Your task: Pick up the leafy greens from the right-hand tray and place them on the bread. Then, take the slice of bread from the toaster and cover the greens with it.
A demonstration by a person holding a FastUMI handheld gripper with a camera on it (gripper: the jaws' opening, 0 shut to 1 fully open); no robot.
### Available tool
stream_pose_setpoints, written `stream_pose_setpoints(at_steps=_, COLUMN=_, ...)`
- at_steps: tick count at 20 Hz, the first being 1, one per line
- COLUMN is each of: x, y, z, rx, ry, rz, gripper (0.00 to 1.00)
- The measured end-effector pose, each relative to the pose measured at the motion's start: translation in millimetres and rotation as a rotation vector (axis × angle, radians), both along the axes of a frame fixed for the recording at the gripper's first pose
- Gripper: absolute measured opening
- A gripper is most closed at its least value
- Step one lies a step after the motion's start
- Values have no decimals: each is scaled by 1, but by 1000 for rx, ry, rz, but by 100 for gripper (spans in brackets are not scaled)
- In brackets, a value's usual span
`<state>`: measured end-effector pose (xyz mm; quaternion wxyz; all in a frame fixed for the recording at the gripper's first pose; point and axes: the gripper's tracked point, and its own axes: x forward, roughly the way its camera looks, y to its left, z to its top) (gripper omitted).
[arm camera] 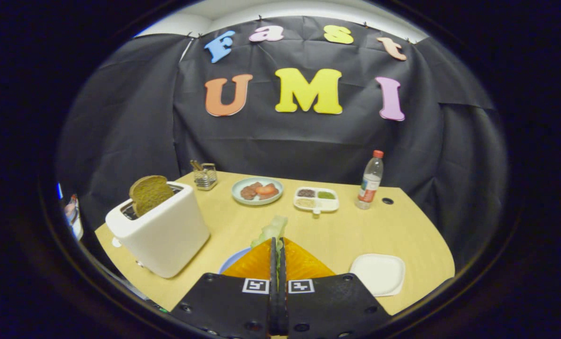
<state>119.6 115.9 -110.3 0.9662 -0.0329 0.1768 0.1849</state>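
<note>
My gripper point(277, 247) wears two black-and-white square-patterned tags on its black body, and pale green leafy greens point(273, 229) show between its fingers. Under them the bread point(299, 263) looks orange with fine ridges, on a light blue plate point(231, 261). The surface point(346, 230) is light wood. The toaster point(160, 233) is white, its slice point(149, 193) brown. The tray point(378, 274) at the right edge is white. The far bottle point(370, 181) is clear with a red cap.

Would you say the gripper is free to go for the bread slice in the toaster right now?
Probably not yet: the gripper is shut on the leafy greens, held above the orange bread. The path to the bread slice in the toaster looks open otherwise.
</note>
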Motion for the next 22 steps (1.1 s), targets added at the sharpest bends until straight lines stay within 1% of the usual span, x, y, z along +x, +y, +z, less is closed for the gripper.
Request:
stream_pose_setpoints(at_steps=3, x=-6, y=40, z=-23, rx=31, ry=61, rz=77, gripper=0)
stream_pose_setpoints(at_steps=4, x=-3, y=44, z=-34, rx=23, ry=83, rz=82, gripper=0)
stream_pose_setpoints(at_steps=6, x=12, y=41, z=-48, rx=6, ry=97, rz=56, gripper=0)
stream_pose_setpoints(at_steps=9, x=46, y=15, z=-61, rx=-23, ry=87, rz=-22, gripper=0)
stream_pose_setpoints(at_steps=12, x=68, y=-6, z=-85, rx=-46, ry=130, rz=-69, gripper=0)
stream_pose_setpoints(at_steps=15, x=76, y=-13, z=-107, rx=-31, ry=187, rz=-68, gripper=0)
stream_pose_setpoints(at_steps=19, x=82, y=-18, z=-128, rx=-39, ry=224, rz=-66, gripper=0)
stream_pose_setpoints(at_steps=21, x=85, y=-19, z=-128, rx=-18, ry=217, rz=-72, gripper=1)
stream_pose_setpoints(at_steps=22, x=85, y=-20, z=-128, rx=-22, ry=216, rz=-74, gripper=4)
